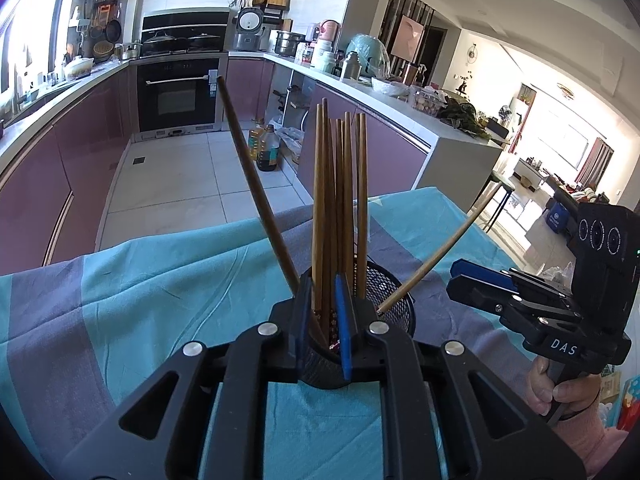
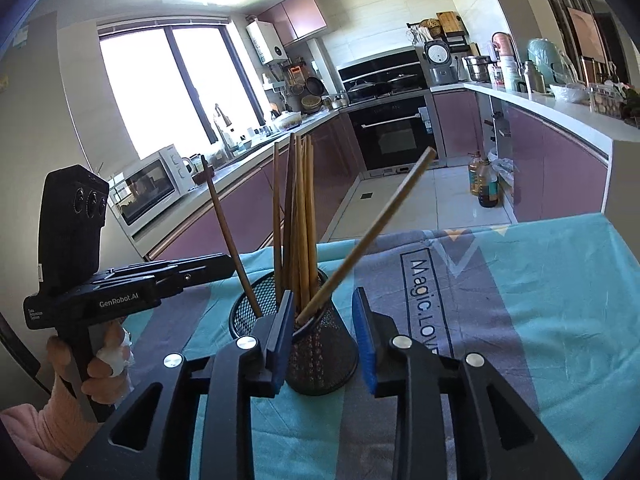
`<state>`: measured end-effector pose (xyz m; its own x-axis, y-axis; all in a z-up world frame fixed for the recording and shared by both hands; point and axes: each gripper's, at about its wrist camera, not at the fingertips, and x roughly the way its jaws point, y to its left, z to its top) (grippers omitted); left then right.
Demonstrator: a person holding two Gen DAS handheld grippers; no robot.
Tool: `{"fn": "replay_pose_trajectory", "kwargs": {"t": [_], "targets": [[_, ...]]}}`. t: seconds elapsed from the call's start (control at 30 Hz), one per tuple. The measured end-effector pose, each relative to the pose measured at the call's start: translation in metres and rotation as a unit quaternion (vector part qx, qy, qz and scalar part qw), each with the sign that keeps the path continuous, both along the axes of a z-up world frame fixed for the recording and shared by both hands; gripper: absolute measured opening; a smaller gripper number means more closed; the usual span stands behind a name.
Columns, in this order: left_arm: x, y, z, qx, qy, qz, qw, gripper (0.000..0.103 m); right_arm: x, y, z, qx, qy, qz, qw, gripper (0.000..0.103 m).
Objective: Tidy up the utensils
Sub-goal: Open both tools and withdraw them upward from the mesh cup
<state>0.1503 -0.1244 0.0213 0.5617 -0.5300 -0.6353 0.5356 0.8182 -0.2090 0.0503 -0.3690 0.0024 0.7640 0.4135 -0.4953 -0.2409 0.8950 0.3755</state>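
Note:
A black mesh holder (image 1: 394,312) stands on the blue and grey tablecloth (image 1: 160,280). Several wooden chopsticks (image 1: 340,200) stand upright in it, and two lean outward (image 1: 256,184). My left gripper (image 1: 326,320) is shut on the holder's near rim. In the right wrist view the holder (image 2: 320,360) sits between the fingers of my right gripper (image 2: 326,340), which is open and empty. A light chopstick (image 2: 368,236) leans right. The right gripper also shows in the left wrist view (image 1: 472,280), beside the holder.
The table's far edge (image 1: 280,216) drops to a tiled kitchen floor with oil bottles (image 1: 266,148). Purple cabinets, an oven (image 1: 178,96) and cluttered counters surround the floor. A microwave (image 2: 148,192) stands on the left counter.

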Motion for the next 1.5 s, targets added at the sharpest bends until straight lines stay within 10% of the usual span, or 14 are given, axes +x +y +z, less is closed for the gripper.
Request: {"fn": "replay_pose_trajectory", "kwargs": {"t": [0.23, 0.33, 0.9, 1.27, 1.5], "targets": [[-0.004, 0.005, -0.006, 0.002, -0.001, 0.014, 0.9999, 0.016, 0.019, 0.002, -0.002, 0.034, -0.002, 0.012, 0.999, 0.027], [-0.007, 0.01, -0.007, -0.002, -0.003, 0.023, 0.9997, 0.02, 0.026, 0.01, 0.004, 0.028, -0.009, 0.023, 0.999, 0.008], [0.0, -0.016, -0.017, 0.022, -0.01, -0.01, 0.9997, 0.01, 0.054, 0.054, 0.023, -0.052, -0.001, 0.035, 0.998, 0.011], [-0.028, 0.012, -0.009, 0.009, -0.052, 0.035, 0.998, 0.035, 0.012, 0.056, 0.024, -0.059, -0.04, 0.034, 0.997, 0.047], [-0.071, 0.05, -0.004, 0.014, -0.104, 0.101, 0.9894, 0.074, -0.013, 0.064, 0.022, -0.07, -0.071, 0.017, 0.995, 0.082]]}}
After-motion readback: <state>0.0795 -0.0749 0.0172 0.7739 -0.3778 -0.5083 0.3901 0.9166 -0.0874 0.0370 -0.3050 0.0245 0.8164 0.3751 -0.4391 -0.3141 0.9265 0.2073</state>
